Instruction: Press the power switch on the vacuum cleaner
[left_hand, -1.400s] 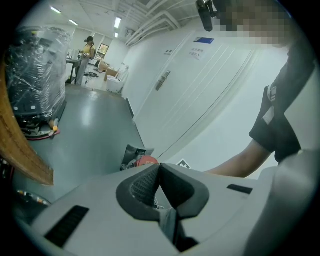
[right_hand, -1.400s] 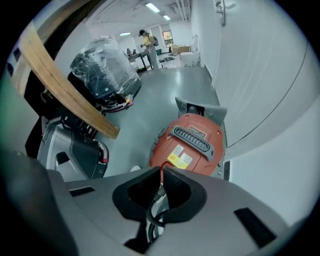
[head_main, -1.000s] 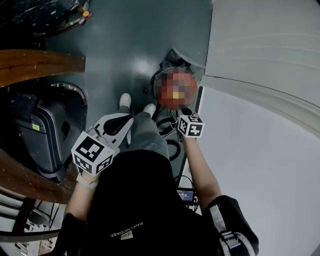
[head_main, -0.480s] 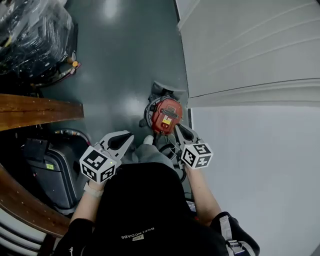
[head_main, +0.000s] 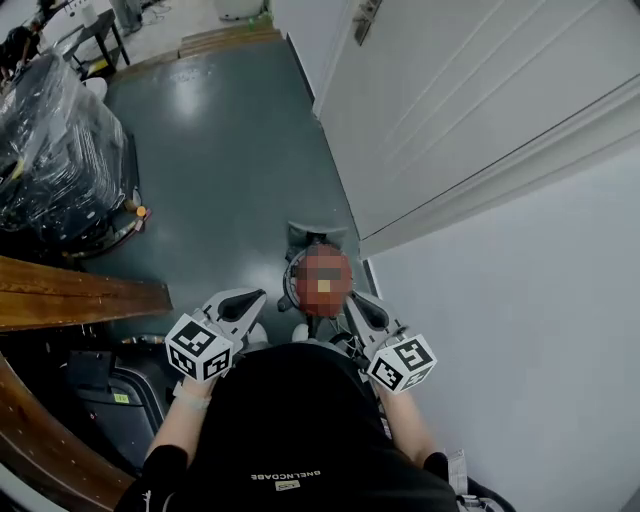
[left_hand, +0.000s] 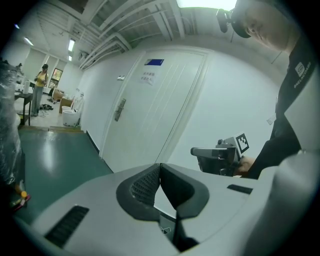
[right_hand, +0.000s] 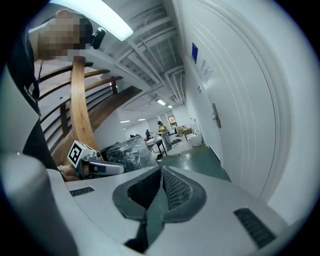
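The vacuum cleaner (head_main: 322, 262) is a round red and grey canister on the dark floor by the door, and a mosaic patch covers most of its top. My left gripper (head_main: 248, 298) is held to its left and my right gripper (head_main: 356, 301) to its right, both above the floor and apart from it. Both are shut with nothing between the jaws. The left gripper (left_hand: 160, 167) looks level toward the door, with the right gripper's body (left_hand: 218, 156) beyond it. The right gripper (right_hand: 161, 171) looks across the room. Neither gripper view shows the vacuum.
A white door (head_main: 450, 110) and a white wall (head_main: 520, 330) fill the right side. A plastic-wrapped dark load (head_main: 50, 150) stands at the far left, with a wooden beam (head_main: 80, 295) and a dark case (head_main: 120, 400) nearer. Black cable (head_main: 345, 342) lies by the vacuum.
The head view has tilted up toward the door, so the vacuum shows lower in the frame. The right gripper, earlier just by the vacuum, now sits level with the left one. Both stay shut.
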